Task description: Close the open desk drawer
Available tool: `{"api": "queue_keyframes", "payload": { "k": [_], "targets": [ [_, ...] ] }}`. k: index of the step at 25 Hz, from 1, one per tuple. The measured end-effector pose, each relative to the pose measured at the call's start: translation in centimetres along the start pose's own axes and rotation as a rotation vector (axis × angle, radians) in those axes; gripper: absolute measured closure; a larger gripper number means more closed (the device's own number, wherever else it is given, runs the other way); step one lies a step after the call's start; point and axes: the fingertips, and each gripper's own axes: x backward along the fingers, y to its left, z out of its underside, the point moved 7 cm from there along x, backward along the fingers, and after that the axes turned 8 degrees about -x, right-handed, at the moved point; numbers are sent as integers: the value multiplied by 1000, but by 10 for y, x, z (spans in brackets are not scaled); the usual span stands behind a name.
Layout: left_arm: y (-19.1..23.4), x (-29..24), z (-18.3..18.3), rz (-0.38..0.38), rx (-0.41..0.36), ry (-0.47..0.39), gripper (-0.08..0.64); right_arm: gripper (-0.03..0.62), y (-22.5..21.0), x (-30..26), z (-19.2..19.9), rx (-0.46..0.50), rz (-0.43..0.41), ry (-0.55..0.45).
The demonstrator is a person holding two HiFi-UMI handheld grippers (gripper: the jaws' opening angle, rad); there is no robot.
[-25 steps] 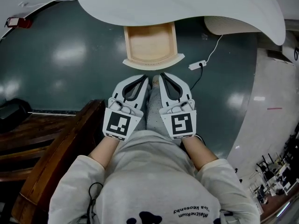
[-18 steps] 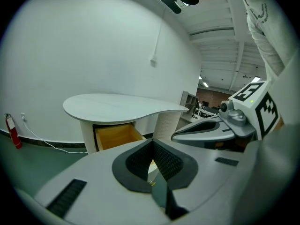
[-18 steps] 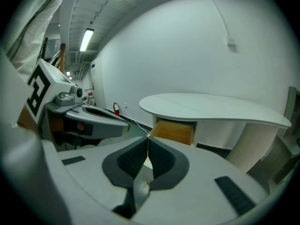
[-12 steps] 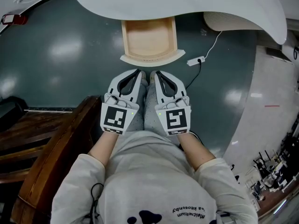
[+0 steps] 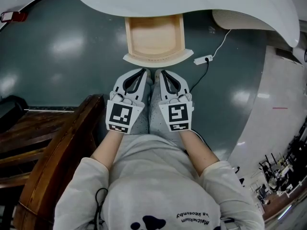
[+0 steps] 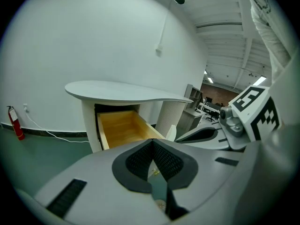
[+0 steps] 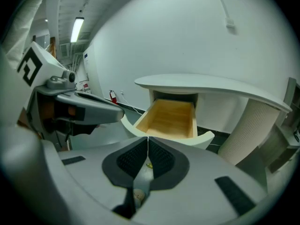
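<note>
Pale wooden drawer (image 5: pixel 154 35), glossy dark floor (image 5: pixel 57 78)

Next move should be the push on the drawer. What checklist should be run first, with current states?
1. Drawer pulled out of the desk: ok.
2. Nothing sticking up out of it: ok.
3. Left hand-held gripper shut and empty: ok.
4. Right hand-held gripper shut and empty: ok.
5. Both touching the drawer front: not ok, a gap shows.
6. Power strip on the floor, off to the side: ok.

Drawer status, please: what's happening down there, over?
Both shut and empty: left gripper, right gripper, side by side, short of the drawer. It stands open, empty. Nothing between; power strip off to the side.
</note>
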Motion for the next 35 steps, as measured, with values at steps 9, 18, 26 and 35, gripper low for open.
{"api": "queue_keyframes", "payload": {
  "k": [9, 18, 26, 35],
  "targets": [
    [0, -4, 15, -2, 27, 39, 551, 572, 1, -28, 21, -44, -33, 125],
    [4, -17, 37, 2, 1, 100, 551, 498, -1, -52, 45, -95, -39, 237],
    [3, -27, 49, 31, 11, 127, 551, 477, -8, -66, 64, -118, 6, 320],
    [2, -35, 54, 39, 21, 137, 551, 459, -15, -83, 75, -192, 42, 351]
  ]
}}
